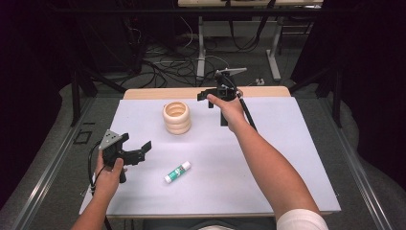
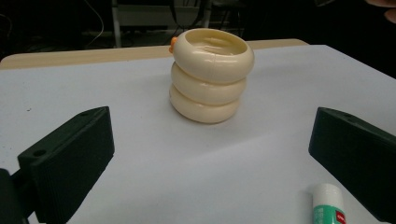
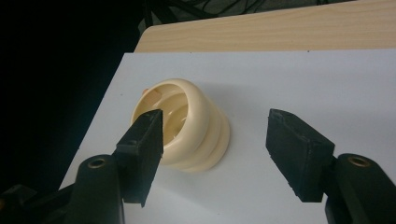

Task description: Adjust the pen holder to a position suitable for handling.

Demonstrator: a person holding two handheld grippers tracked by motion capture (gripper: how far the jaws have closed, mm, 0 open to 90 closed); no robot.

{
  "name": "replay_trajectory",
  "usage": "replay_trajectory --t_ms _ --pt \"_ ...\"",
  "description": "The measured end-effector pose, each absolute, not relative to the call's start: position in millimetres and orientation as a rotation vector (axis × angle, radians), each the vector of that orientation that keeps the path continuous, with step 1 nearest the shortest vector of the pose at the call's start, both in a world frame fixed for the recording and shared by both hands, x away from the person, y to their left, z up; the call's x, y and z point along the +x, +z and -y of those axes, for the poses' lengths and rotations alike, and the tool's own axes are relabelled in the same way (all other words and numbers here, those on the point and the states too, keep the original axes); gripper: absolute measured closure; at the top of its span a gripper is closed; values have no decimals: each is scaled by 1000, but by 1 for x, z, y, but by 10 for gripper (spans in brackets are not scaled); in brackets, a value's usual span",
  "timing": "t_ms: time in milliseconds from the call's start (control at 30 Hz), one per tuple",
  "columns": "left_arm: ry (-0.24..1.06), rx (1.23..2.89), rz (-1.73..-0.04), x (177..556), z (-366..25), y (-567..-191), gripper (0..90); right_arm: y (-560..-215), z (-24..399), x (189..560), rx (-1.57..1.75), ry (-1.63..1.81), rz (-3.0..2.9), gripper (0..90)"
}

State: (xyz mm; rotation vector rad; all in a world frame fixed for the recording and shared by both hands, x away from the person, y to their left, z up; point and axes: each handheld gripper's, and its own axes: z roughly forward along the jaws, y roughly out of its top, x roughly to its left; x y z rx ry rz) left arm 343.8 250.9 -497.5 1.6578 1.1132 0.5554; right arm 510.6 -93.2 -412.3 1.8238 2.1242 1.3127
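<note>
A cream cup [image 1: 176,117] shaped like three stacked rings stands upright on the far half of the white mat [image 1: 277,143]. Its rim carries a small orange bit [image 2: 173,43]. My right gripper [image 1: 208,98] hovers to the cup's right near the far edge. In the right gripper view my right gripper [image 3: 215,140] is open with only bare mat between its jaws, and the cup [image 3: 187,126] lies beyond its left jaw. My left gripper [image 1: 136,146] rests open at the near left. In the left gripper view my left gripper [image 2: 210,158] faces the cup [image 2: 210,74].
A white and green glue stick [image 1: 177,172] lies on the mat just right of my left gripper, with its cap end [image 2: 327,198] by that gripper's right jaw. A wooden table edge [image 1: 258,91] runs behind the mat. Cables and table legs fill the dark floor beyond.
</note>
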Motion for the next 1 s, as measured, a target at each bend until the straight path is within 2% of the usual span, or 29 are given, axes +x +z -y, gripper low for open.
replay_trajectory --t_ms 467,1000 --pt "548 1657 -1119 345 -251 -498 2 -437 80 526 1896 1292 -2144 368" --pt "539 1640 -1130 346 -253 -499 2 -463 65 538 2005 1329 -2173 450"
